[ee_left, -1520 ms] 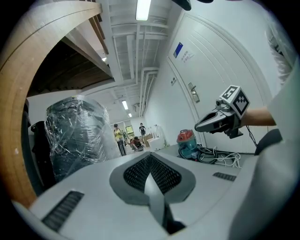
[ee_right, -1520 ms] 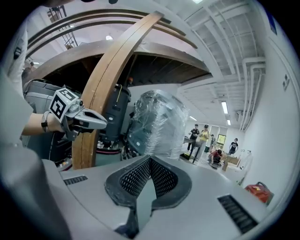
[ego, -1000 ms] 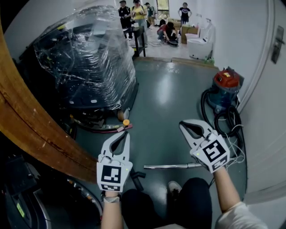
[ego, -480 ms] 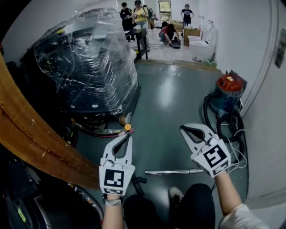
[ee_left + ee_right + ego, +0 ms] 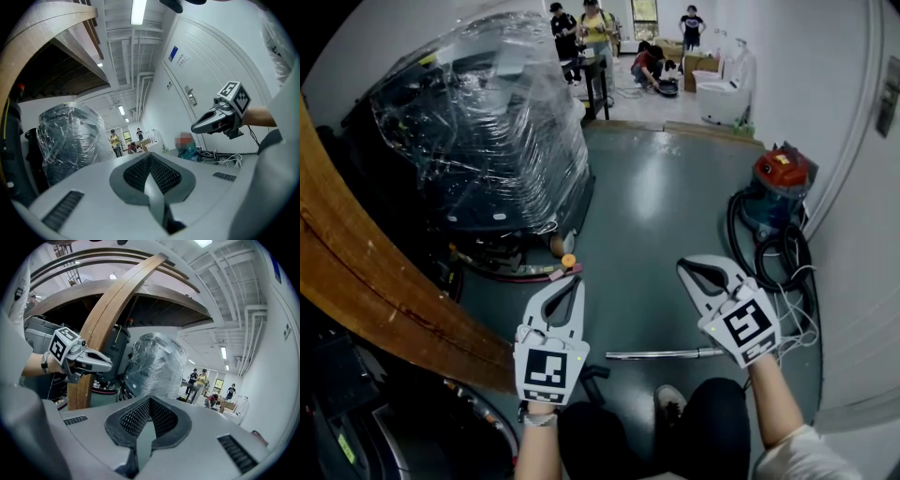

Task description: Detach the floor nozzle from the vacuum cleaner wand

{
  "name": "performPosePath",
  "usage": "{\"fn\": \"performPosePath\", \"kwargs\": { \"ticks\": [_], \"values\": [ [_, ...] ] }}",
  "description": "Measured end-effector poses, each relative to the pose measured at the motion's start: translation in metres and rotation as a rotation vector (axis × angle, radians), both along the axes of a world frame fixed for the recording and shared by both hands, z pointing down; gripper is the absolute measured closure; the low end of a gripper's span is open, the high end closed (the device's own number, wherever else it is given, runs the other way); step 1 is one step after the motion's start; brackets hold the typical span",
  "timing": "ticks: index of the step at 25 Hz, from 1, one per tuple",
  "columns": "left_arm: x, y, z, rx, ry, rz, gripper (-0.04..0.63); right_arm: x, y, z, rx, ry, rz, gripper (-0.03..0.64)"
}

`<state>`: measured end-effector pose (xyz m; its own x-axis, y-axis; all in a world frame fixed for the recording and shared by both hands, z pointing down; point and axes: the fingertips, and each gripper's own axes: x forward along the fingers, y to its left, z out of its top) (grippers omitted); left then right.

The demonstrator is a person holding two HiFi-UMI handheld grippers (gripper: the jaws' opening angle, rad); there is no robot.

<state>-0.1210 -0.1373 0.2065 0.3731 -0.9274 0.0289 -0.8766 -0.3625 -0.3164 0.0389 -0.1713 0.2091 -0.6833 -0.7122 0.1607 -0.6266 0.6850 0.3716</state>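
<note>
Jaws of the left gripper (image 5: 574, 284) are found pressed together with nothing between them, as is confirmed in the left gripper view. Jaws of the right gripper (image 5: 683, 268) are likewise closed and empty. Both grippers are held above the floor (image 5: 656, 197), apart from each other and pointed away from the person.

Items recorded:
- Wand (image 5: 661, 354): thin metal tube, laid flat on the floor, seen between the two grippers in the head view and touched by neither. Its right end is hidden behind the right gripper.
- Dark piece (image 5: 592, 372): set near the wand's left end and partly covered by the left gripper. Whether it is the floor nozzle cannot be told.
- Vacuum cleaner (image 5: 780, 176): red-topped canister, stood on the floor by the right-hand wall, beyond the right gripper.
- Hose (image 5: 764, 246): black, coiled on the floor just beside the canister.
- Cables (image 5: 792, 314): white, tangled near the hose.
- Wrapped machine (image 5: 487, 122): large and dark, covered in clear film, at the left.
- Wooden beam (image 5: 366, 272): curved, crossing the lower left.
- Orange object (image 5: 567, 260): small and round, at the machine's foot.
- Shoe (image 5: 668, 397): placed near the wand.
- People (image 5: 591, 28): several, in the bright far room.
</note>
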Motion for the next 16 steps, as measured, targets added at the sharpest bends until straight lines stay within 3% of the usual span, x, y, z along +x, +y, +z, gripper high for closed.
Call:
{"fn": "performPosePath", "kwargs": {
  "ticks": [16],
  "values": [
    [-0.008,-0.007,0.017,-0.014,-0.020,0.004,0.594,-0.017,-0.004,0.015,-0.006,-0.011,-0.017,0.589]
  ]
}}
